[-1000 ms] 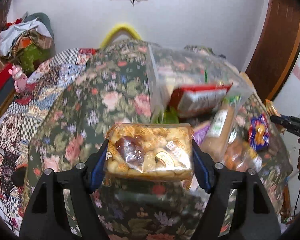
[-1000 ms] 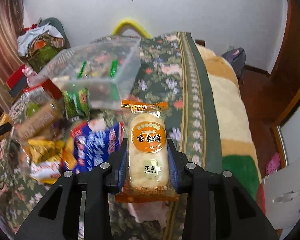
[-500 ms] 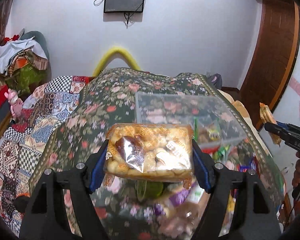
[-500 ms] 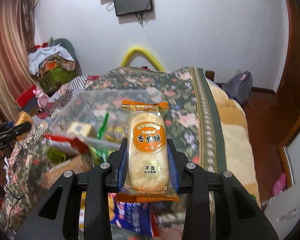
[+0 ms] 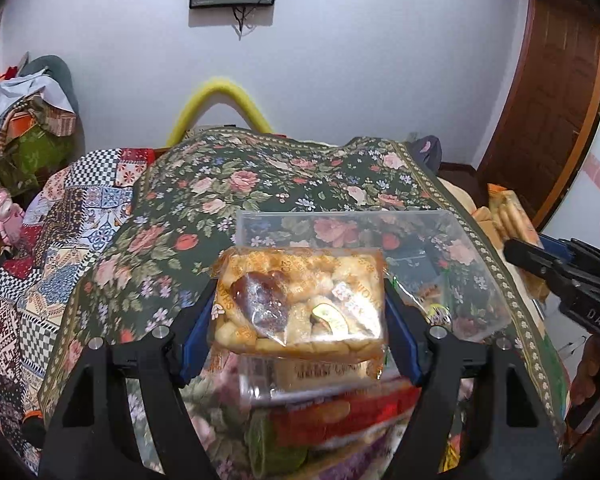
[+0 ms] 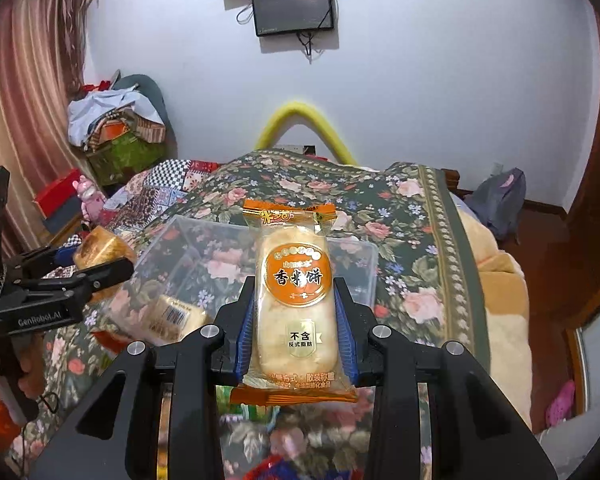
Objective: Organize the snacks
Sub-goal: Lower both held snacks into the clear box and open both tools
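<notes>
My left gripper (image 5: 300, 308) is shut on a clear bag of golden puffed snacks (image 5: 300, 300) and holds it above the near edge of a clear plastic box (image 5: 380, 232) on the floral bedspread. My right gripper (image 6: 296, 312) is shut on an orange-labelled rice cracker pack (image 6: 296, 292), held upright over the same clear box (image 6: 204, 248). The left gripper also shows in the right wrist view (image 6: 96, 268), at the left. The right gripper shows in the left wrist view (image 5: 516, 236), at the right edge. A few small snacks lie in the box.
Loose snack packs (image 5: 332, 420) lie heaped on the floral bedspread (image 5: 228, 184) just below the grippers. A yellow curved headboard (image 6: 300, 120) and a wall screen (image 6: 292, 8) stand behind. Clothes pile (image 6: 116, 120) at far left; wooden door (image 5: 548, 92) at right.
Both grippers have risen and tilted up, each with its snack still held. The clear box now sits lower and closer under them, and the snack heap has dropped toward the bottom edge.
</notes>
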`<action>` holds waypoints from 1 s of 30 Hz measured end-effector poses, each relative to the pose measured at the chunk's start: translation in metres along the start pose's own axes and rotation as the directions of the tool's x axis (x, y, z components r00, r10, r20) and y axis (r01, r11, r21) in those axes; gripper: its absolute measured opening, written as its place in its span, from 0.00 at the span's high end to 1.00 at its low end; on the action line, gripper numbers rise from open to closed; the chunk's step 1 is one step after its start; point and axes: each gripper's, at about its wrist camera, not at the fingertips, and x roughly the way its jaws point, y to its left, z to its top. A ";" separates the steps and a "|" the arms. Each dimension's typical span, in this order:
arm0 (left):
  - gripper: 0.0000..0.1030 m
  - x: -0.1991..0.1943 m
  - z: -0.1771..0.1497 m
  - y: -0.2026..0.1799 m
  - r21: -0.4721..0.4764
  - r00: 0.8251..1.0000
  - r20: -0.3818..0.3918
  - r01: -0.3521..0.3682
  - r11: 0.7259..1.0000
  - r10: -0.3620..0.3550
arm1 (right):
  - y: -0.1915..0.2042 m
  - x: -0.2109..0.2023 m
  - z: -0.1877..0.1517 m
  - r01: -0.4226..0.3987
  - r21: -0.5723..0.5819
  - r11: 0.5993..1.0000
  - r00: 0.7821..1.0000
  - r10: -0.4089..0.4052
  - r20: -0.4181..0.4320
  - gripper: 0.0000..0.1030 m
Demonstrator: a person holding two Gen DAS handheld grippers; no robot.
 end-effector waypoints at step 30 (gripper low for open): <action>0.27 0.038 0.017 -0.007 0.106 0.994 -0.105 0.020 0.994 -0.009 | -0.019 0.047 0.001 0.041 0.006 0.999 0.986 -0.039 -0.161 0.54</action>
